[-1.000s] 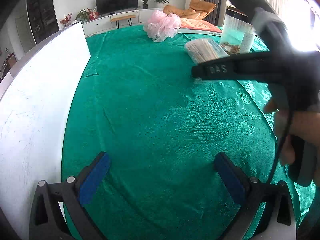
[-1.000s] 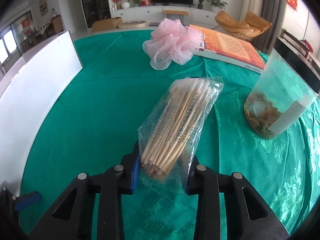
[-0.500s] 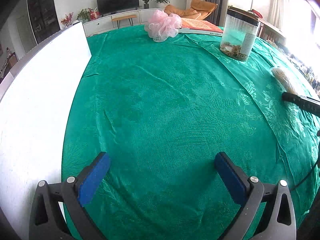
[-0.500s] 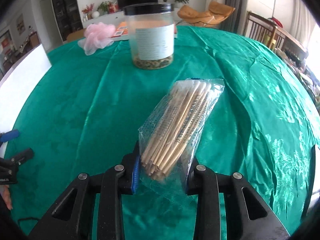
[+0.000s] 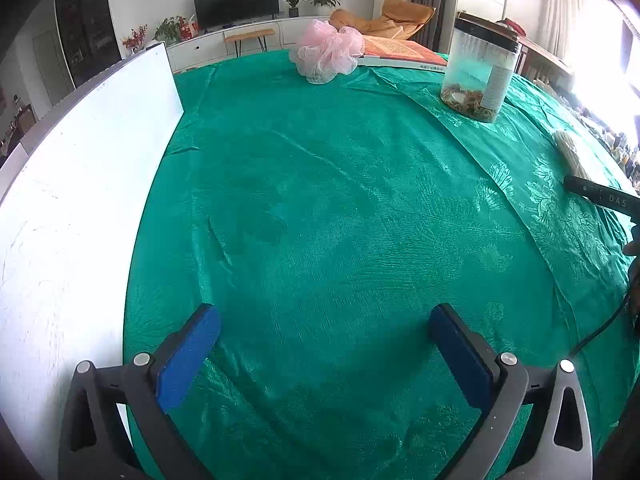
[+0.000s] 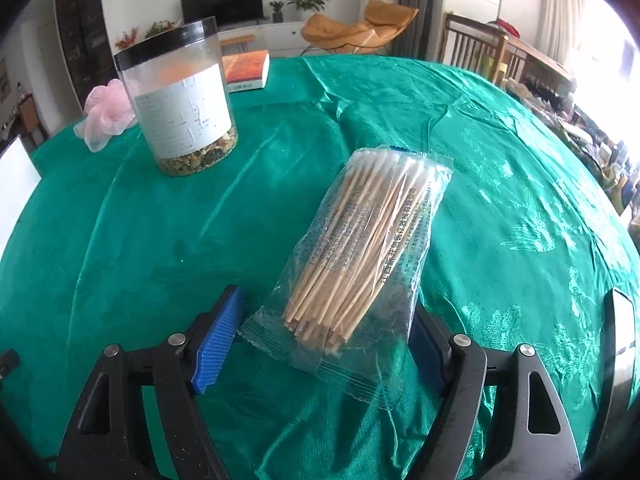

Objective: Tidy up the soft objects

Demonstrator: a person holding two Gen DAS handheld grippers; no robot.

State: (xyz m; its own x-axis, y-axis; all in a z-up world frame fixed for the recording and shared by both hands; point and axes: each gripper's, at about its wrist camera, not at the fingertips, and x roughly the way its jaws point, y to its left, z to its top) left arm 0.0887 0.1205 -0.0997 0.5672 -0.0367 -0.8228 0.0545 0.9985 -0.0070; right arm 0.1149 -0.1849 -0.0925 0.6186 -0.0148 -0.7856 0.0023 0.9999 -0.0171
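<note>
Since the earlier frames, right gripper (image 6: pixel 320 344) carried the cotton swab packet (image 6: pixel 360 264) past the jar (image 6: pixel 180 96); its jaws have just been opening, and the packet now lies slack between them on the green tablecloth (image 6: pixel 500 140). Left gripper (image 5: pixel 320 352) open, empty. Risk: the near edge of the wrapper may snag a pad (image 6: pixel 218 340) on withdrawal and drag the packet askew.

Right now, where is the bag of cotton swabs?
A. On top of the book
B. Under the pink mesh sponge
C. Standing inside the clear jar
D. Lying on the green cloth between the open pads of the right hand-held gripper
D: the bag of cotton swabs lies flat on the green cloth, between the wide-apart pads of the right hand-held gripper, whose jaws have just been opening.
</note>
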